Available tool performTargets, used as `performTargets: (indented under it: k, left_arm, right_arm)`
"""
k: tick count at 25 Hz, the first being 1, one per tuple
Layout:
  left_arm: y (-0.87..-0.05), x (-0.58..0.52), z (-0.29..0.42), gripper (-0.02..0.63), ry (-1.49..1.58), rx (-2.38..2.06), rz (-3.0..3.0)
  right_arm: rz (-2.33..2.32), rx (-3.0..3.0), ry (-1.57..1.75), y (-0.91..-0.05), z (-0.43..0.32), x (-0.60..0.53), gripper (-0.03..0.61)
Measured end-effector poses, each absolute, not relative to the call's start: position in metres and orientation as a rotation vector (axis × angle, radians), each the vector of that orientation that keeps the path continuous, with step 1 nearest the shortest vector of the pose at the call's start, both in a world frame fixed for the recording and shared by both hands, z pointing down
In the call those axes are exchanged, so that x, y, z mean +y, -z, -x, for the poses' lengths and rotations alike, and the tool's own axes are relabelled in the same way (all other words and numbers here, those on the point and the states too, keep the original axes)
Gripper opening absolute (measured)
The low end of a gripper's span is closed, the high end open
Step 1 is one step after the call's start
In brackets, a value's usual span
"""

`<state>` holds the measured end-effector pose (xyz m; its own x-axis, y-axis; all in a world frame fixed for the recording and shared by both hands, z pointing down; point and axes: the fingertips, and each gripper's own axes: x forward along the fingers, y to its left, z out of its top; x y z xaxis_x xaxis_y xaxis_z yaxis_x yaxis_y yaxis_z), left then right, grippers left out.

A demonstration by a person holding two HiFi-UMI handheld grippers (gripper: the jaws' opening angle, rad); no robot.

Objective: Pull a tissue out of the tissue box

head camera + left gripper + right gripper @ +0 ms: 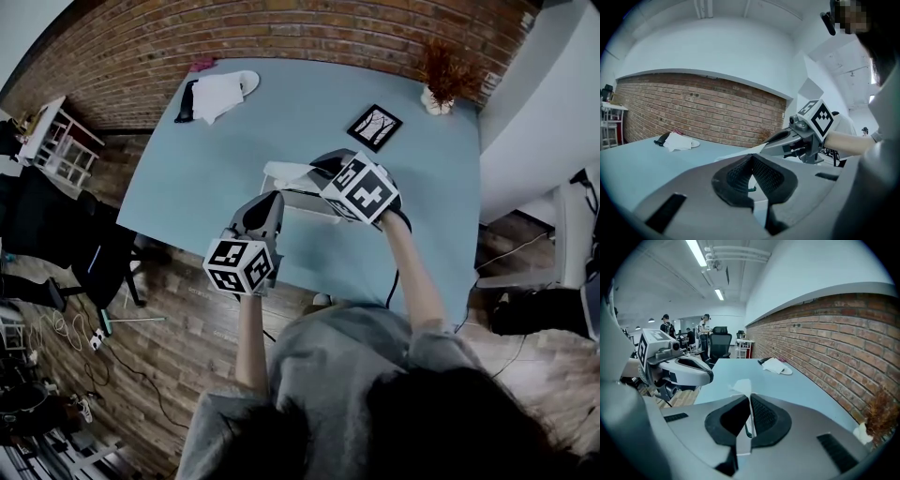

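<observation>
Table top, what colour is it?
Light blue; the table top shows best in the head view.

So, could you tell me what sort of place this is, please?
Probably an open office or lab: strip lights on the ceiling, office chairs and people standing beyond the table, and a brick wall along one side.

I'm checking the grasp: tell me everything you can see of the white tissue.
The thin white paper tissue looks soft and creased. It stands pinched edge-on between the shut jaws of the right hand-held gripper, a pointed, crumpled corner showing past the tips, above the light blue table. Its lower end is hidden.
</observation>
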<state>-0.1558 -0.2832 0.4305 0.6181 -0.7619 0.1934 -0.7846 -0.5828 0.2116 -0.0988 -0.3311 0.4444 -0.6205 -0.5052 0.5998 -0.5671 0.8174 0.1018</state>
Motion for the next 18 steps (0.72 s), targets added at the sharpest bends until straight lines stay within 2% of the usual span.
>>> performTargets:
  k: [18]
  left_arm:
    - [-0.392,-0.260,0.145,0.003,-0.105,-1.316,-2.706]
  right_arm:
    - [-0.982,-2.591,-0.084,-0.408,0.069,-0.298,0.001]
